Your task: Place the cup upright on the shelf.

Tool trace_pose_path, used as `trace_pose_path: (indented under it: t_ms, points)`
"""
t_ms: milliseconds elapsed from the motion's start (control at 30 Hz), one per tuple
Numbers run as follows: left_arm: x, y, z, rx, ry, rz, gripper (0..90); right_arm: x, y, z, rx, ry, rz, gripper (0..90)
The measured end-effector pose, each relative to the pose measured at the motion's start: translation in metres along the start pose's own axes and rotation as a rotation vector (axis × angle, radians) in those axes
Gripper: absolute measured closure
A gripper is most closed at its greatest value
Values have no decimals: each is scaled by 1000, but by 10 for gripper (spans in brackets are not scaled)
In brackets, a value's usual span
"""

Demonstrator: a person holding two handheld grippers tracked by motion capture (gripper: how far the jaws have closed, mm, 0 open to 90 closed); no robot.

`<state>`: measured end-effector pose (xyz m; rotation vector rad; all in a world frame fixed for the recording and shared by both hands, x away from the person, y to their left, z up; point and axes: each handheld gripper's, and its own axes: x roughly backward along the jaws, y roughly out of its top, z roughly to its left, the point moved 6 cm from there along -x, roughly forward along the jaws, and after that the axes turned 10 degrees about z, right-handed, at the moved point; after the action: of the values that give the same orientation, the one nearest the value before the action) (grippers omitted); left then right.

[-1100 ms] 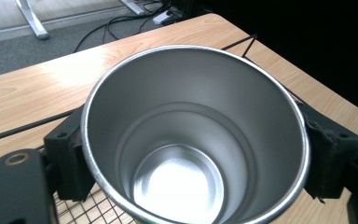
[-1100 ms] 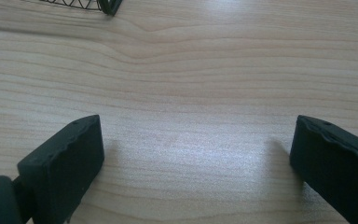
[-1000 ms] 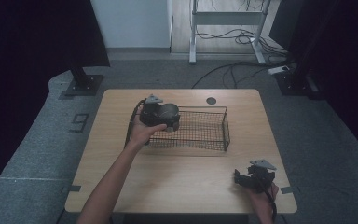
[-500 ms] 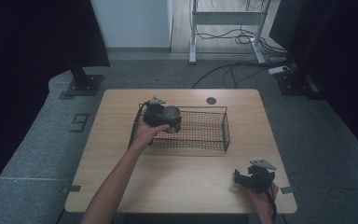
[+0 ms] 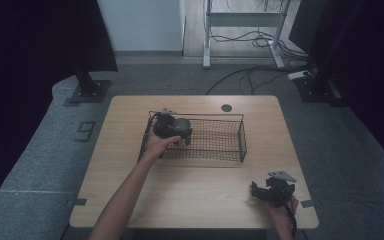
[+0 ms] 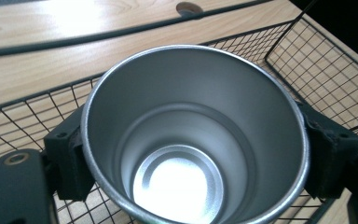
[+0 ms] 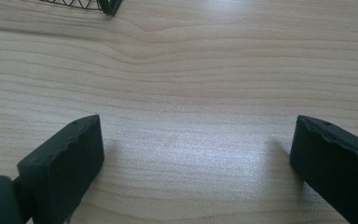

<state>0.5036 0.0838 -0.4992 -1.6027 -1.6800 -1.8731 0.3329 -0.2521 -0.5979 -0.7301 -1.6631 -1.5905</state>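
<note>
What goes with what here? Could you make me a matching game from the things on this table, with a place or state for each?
Things:
1. cup
2. basket
3. right gripper
4. table

Places or states:
A. black wire, sitting on the table
B. pale wood, with a round hole near the far edge
C. shiny metal, empty, clamped between two jaws over the basket
D. jaws wide open, nothing between them, near the front corner

Pairs: 1-C, 2-A, 3-D, 4-B

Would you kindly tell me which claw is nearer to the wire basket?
Left. The left claw holds a metal cup over the wire basket; the right claw rests apart, near the table's edge.
</note>
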Motion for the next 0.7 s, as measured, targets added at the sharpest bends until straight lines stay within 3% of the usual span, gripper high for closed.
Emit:
trace_pose_path:
  t_ms: [700]
  points:
    - [-20,-9,3,-9,15,74,152,0,0,0,0,0,0,29]
